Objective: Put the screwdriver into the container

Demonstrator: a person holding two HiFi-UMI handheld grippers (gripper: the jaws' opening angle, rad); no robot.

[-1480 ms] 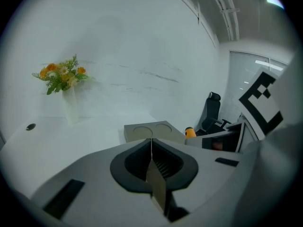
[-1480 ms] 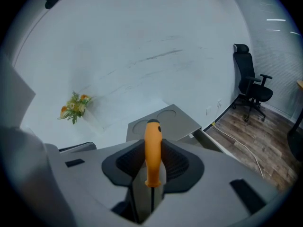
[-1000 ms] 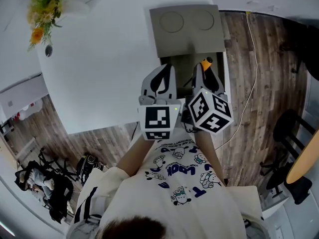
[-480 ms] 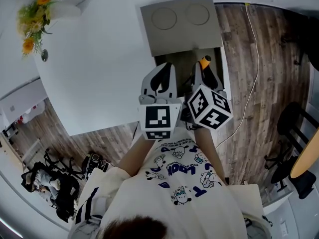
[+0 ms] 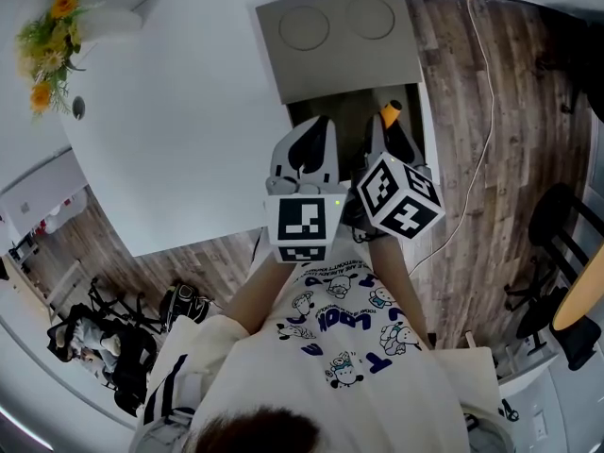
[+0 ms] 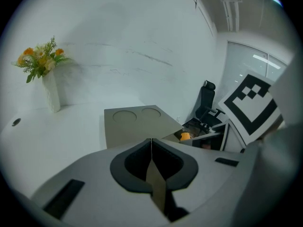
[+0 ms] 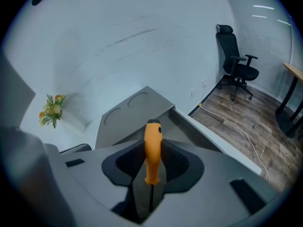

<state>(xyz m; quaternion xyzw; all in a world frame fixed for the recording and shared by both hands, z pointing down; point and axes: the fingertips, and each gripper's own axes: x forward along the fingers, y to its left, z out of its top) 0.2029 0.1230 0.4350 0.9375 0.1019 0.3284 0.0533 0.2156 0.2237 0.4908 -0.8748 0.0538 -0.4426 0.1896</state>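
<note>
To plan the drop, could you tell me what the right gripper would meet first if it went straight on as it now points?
Probably the grey box-shaped container: the right gripper, shut on the orange-handled screwdriver, points toward its raised lid, though depth is unclear.

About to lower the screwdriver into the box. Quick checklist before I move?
1. Grip: ok. The right gripper pads press on the screwdriver at its orange handle.
2. Lid: ok, flipped open and lying back on the table.
3. Alignment: ok. In the head view the handle sits over the container opening.
4. Left gripper: ok, jaws together, empty, beside the right one.
5. Free room inside the container: cannot tell, since the grippers hide most of it.
</note>
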